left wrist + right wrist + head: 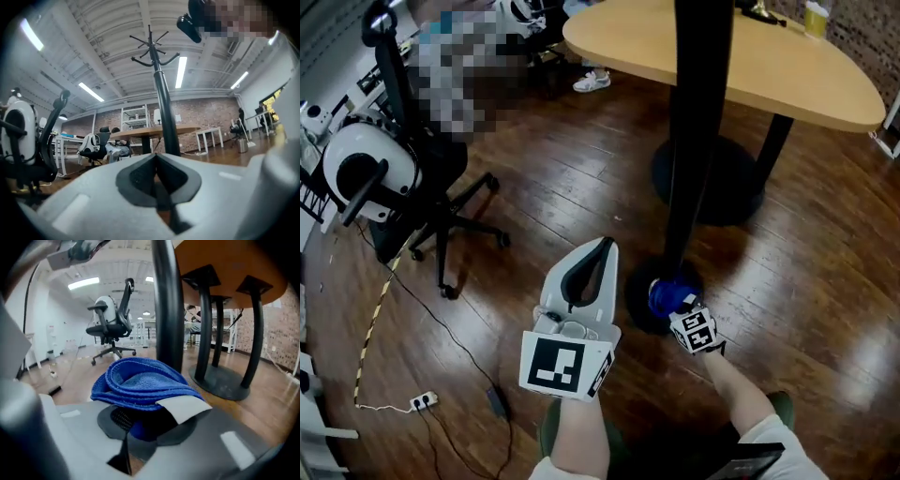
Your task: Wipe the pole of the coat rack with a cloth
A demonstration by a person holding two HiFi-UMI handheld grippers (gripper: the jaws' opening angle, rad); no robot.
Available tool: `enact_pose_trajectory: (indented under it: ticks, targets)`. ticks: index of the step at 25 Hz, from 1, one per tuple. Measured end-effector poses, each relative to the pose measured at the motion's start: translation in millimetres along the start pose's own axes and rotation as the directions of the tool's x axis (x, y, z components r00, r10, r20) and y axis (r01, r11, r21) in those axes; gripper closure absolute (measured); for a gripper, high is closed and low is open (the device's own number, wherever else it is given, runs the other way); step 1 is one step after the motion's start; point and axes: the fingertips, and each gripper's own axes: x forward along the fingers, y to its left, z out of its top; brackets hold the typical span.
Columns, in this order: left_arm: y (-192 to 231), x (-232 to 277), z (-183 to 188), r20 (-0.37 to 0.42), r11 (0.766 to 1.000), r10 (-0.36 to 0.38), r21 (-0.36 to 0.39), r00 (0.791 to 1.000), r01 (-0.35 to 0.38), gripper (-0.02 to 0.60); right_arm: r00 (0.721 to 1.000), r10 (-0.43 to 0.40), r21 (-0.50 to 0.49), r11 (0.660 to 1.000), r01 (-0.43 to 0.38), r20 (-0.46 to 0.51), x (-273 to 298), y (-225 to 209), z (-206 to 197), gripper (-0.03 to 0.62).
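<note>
The black pole of the coat rack (pixel 694 141) rises from its round base (pixel 639 309) on the wood floor. Low against the pole is a folded blue cloth (pixel 668 294), held in my right gripper (pixel 675 305), which is shut on it. In the right gripper view the cloth (pixel 140 383) sits just in front of the pole (pixel 168 305). My left gripper (pixel 598 251) is shut and empty, left of the pole, a little above the floor. The left gripper view looks up the pole (pixel 164 108) to the hooks (pixel 151 49).
A round wooden table (pixel 741 52) on a black pedestal base (pixel 712 178) stands right behind the rack. A black office chair (pixel 431 178) is at the left. A cable and power strip (pixel 422 401) lie on the floor at the lower left.
</note>
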Motion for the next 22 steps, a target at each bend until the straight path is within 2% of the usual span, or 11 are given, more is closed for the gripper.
enact_pose_trajectory:
  ticks: [2, 4, 5, 7, 9, 11, 13, 15, 17, 19, 22]
  targets:
    - [7, -9, 2, 0.018, 1.0, 0.013, -0.011, 1.0, -0.013, 0.58, 0.993, 0.079, -0.026, 0.997, -0.076, 0.091, -20, 36, 59, 0.496]
    - [13, -13, 6, 0.022, 1.0, 0.025, -0.014, 0.999, -0.025, 0.58, 0.961, 0.13, -0.114, 0.988, -0.105, 0.245, -73, 57, 173, 0.496]
    - [14, -14, 11, 0.021, 1.0, 0.027, -0.011, 0.999, -0.027, 0.58, 0.926, 0.152, -0.155, 0.982, -0.104, 0.345, -110, 65, 240, 0.496]
    - [15, -17, 23, 0.023, 1.0, 0.02, 0.0, 1.0, -0.02, 0.58, 0.822, 0.168, -0.193, 0.978, -0.072, 0.545, -192, 73, 370, 0.496]
    - [13, -20, 32, 0.037, 1.0, 0.002, 0.016, 0.999, -0.003, 0.58, 0.729, 0.152, -0.214, 0.977, -0.008, 0.668, -264, 72, 469, 0.494]
    - [13, -27, 33, 0.055, 1.0, 0.004, 0.013, 0.999, -0.004, 0.58, 0.666, 0.164, -0.307, 0.946, 0.103, 0.728, -313, 67, 534, 0.494]
    - [16, -30, 31, 0.065, 1.0, 0.027, -0.006, 0.998, -0.027, 0.579, 0.637, 0.161, -0.34, 0.925, 0.169, 0.754, -334, 55, 565, 0.494]
    - [18, -30, 36, 0.08, 0.999, 0.033, -0.005, 0.996, -0.032, 0.58, 0.658, 0.136, -0.3, 0.943, 0.142, 0.741, -320, 43, 551, 0.494]
    - [23, -33, 42, 0.101, 0.999, 0.05, -0.011, 0.994, -0.049, 0.58, 0.715, 0.11, -0.293, 0.946, 0.137, 0.691, -271, 41, 494, 0.494]
    - [25, -35, 41, 0.105, 0.998, 0.056, -0.014, 0.993, -0.054, 0.58, 0.801, 0.062, -0.282, 0.95, 0.136, 0.595, -193, 39, 397, 0.494]
    - [24, -38, 35, 0.092, 0.998, 0.052, -0.024, 0.994, -0.05, 0.58, 0.929, -0.029, -0.198, 0.974, 0.109, 0.368, -65, 29, 214, 0.494]
